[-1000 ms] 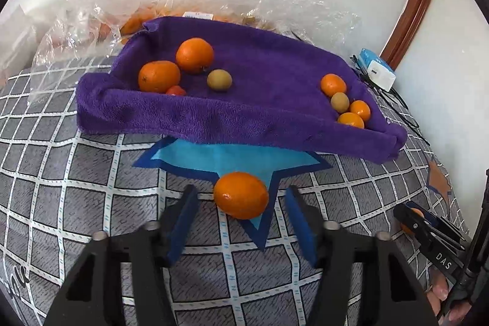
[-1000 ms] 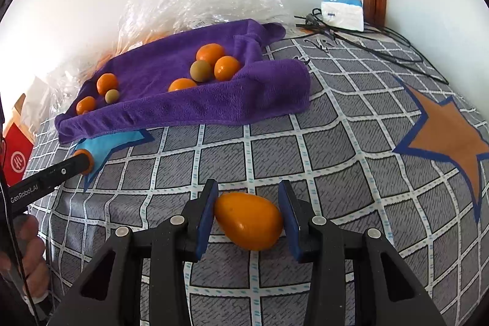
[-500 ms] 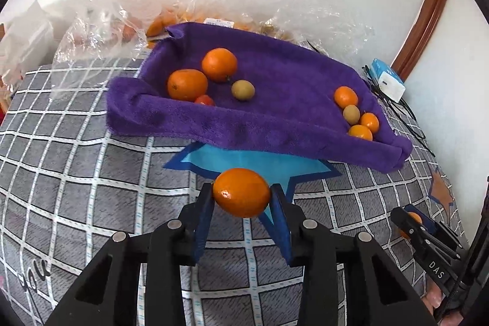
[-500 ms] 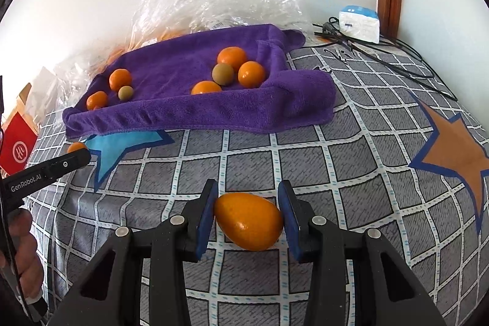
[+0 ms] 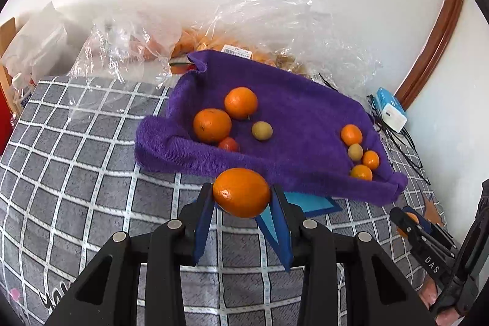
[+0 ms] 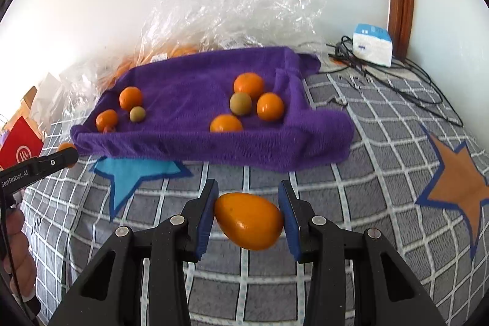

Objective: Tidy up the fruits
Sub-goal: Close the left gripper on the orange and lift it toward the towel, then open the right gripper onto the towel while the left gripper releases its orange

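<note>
Round orange mandarin (image 5: 241,192) is clamped across its middle by the left gripper (image 5: 242,197), held just in front of the purple terry towel (image 5: 305,112), near its front roll. Egg-shaped orange fruit (image 6: 249,220) sits between the right gripper (image 6: 248,213) pads: left pad touching, right pad looks barely clear, so can't tell if it's clenched.

Handling guess: both fruits are light, smooth-skinned and slightly soft. Grip at the widest girth with moderate squeeze; the egg shape may squirt out toward its narrow end.

Towel already carries two fruit clusters, one at each end, with its middle bare. The rolled front edge is a lip to clear. Grey checked bedspread (image 6: 382,142) in front of the towel is open; crinkled clear plastic bags (image 6: 232,11) lie behind it, cables (image 6: 397,75) off its right corner.
</note>
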`<state>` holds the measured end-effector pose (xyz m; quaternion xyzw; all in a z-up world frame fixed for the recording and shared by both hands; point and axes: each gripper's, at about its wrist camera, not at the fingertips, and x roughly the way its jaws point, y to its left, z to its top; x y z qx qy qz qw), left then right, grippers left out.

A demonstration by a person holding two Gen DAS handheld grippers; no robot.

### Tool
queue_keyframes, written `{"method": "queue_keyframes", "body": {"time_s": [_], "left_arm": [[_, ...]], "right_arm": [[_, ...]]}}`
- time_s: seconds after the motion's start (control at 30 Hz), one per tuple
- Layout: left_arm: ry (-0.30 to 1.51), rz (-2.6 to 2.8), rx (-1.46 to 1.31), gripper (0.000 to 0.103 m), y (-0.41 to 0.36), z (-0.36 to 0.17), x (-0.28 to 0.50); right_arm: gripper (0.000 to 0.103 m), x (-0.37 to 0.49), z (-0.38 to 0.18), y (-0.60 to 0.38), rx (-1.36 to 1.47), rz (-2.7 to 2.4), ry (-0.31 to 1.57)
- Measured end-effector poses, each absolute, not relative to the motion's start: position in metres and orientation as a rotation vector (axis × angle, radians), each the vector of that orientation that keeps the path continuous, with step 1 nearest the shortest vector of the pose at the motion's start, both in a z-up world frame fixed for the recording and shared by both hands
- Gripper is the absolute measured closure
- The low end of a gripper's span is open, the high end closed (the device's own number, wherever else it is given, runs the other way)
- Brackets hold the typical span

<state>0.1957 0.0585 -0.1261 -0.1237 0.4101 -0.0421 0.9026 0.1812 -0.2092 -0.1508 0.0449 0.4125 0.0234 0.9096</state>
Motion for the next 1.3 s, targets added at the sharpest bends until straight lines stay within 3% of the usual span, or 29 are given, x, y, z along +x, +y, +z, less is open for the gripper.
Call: {"method": "queue_keyframes", "body": {"time_s": [0.3,0.63,1.3], "left_arm": [[0.813,-0.083,-0.257,0.068,0.064,-0.112,0.231],[0.817,-0.083,-0.300,0.068,0.078,-0.115,0.268],[0.929,-0.171,-0.263,0.068,0.037,-0.143,0.285]], "right_arm": [[0.063,0.243,-0.137,-0.202,0.067,0.078,0.816],[0.062,0.299,-0.164,-0.174,0.011,0.162,0.886],[0.064,0.285,-0.148,-0.194,0.036,0.173,0.856]]}}
